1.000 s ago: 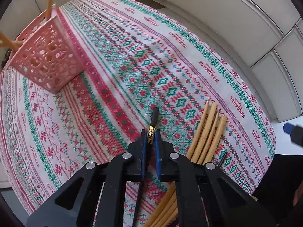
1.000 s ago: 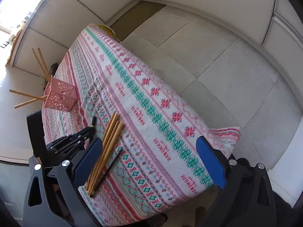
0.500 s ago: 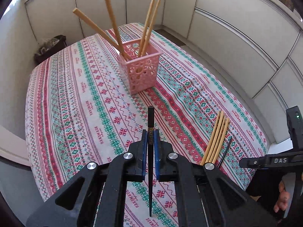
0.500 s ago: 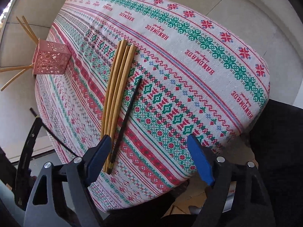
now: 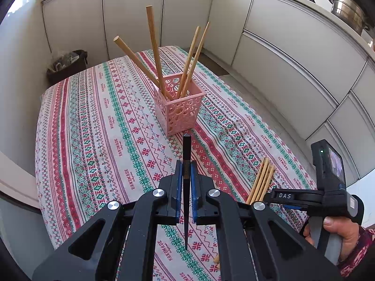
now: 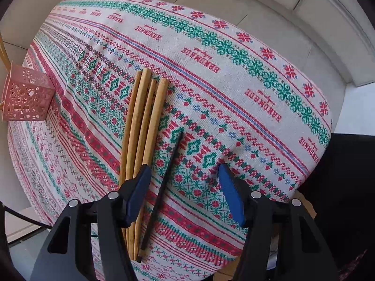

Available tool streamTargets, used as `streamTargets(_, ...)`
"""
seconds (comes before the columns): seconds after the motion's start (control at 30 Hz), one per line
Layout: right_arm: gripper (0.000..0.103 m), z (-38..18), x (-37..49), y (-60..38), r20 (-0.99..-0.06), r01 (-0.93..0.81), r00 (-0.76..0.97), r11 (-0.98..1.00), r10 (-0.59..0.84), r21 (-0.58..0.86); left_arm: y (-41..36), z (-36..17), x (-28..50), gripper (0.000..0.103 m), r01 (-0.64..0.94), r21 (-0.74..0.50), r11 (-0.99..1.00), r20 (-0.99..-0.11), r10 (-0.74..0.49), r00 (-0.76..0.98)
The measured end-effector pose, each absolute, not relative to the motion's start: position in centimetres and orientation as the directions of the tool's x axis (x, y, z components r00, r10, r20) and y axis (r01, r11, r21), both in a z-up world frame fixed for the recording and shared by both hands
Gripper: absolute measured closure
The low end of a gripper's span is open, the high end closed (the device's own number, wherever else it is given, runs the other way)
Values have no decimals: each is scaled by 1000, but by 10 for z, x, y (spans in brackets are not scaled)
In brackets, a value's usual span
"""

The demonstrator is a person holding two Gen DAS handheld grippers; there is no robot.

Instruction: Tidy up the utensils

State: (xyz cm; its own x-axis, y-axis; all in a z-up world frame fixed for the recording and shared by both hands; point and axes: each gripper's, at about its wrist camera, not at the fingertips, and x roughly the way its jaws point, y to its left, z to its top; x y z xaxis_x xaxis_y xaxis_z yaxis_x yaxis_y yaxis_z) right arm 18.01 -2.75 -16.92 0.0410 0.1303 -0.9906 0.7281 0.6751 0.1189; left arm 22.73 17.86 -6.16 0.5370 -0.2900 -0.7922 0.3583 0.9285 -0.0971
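My left gripper [image 5: 185, 169] is shut on a black chopstick [image 5: 186, 154], held above the patterned cloth with its blunt end toward the pink perforated holder [image 5: 179, 107]. Several wooden chopsticks [image 5: 154, 46] stand in that holder. My right gripper [image 6: 184, 185] points down over the table's near end, its jaws closing. A second black chopstick [image 6: 168, 164] lies on the cloth between them, untouched by the pads. A bundle of wooden chopsticks [image 6: 143, 121] lies just left of it, partly under the left finger [image 6: 138, 192]. The holder [image 6: 25, 97] shows at the far left.
A patterned tablecloth [image 5: 98, 128] covers the table. White cabinets [image 5: 293, 58] run along the back and right. A dark bin [image 5: 66, 65] stands on the floor beyond the far left corner. A metal pot [image 5: 349, 11] sits on the counter. A hand [image 5: 337, 229] holds the right tool.
The left gripper has risen with the black chopstick and now faces the pink holder. The right gripper has moved in over the lying chopsticks and its jaws have narrowed.
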Motion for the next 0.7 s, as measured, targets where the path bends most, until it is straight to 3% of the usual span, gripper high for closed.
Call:
streamTargets(0.03, 52, -167, 186, -20, -991, 713, 68, 689, 118, 131, 178, -61, 226, 97, 359, -92, 929, -792, -287, 539)
streamTargets(0.07, 73, -164, 190, -14, -985, 681, 113, 712, 133, 174, 178, -60, 224, 97, 358, -85, 930, -792, -281, 542)
streamTargets(0.13, 103, -167, 193, -2, -986, 626, 76, 762, 149, 164, 178, -59, 222, 97, 354, -77, 932, -791, -273, 547)
streamTargets(0.23, 103, -168, 184, -8, -969, 622, 149, 743, 196, 246, 180, -55, 217, 97, 343, -68, 937, -787, -262, 559)
streamTargets(0.37, 103, -179, 171, -34, -905, 619, 215, 665, 368, 417, 183, -46, 208, 97, 326, -70, 943, -773, -258, 580)
streamTargets(0.57, 102, -183, 168, -50, -873, 678, 146, 596, 465, 431, 183, -43, 197, 97, 291, -79, 954, -762, -246, 599)
streamTargets(0.7, 87, -179, 171, -43, -857, 678, 181, 570, 482, 464, 181, -42, 190, 96, 287, -83, 954, -756, -248, 606)
